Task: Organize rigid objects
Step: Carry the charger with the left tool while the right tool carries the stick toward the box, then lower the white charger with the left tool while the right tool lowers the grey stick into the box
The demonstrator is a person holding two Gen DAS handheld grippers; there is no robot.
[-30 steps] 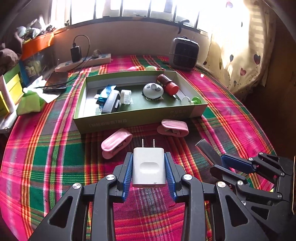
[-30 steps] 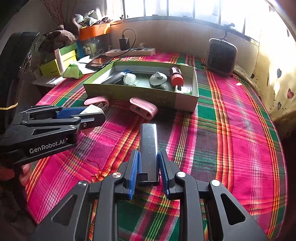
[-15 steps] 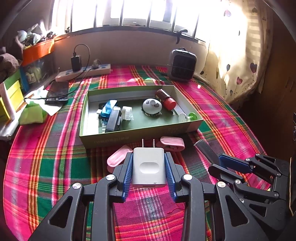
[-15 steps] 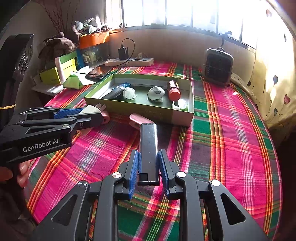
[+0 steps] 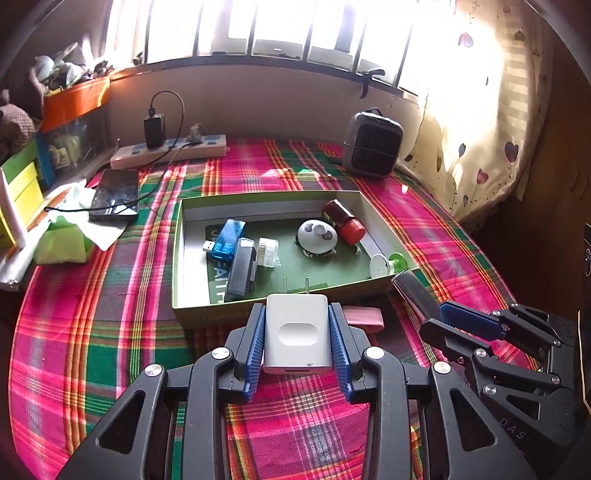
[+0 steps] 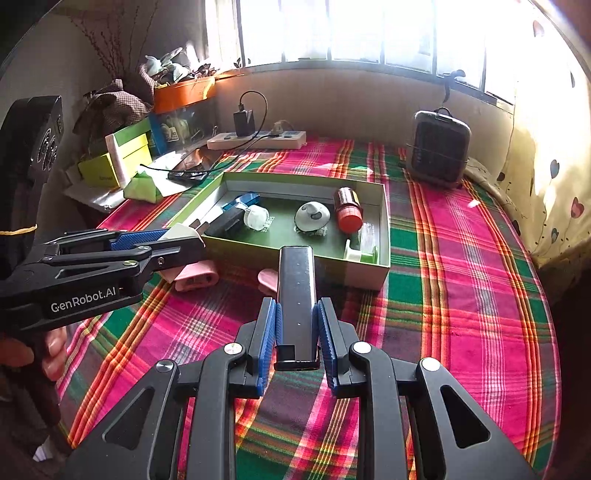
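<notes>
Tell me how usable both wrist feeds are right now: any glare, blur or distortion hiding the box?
Left wrist view: the window is blown out white and the curtain glares, yet the green box stays sharp and readable. Right wrist view: same backlight up top, box contents clear, a glossy sheen on the held black bar. Both views: fisheye bends the edges, corners are dark, no motion blur.
</notes>
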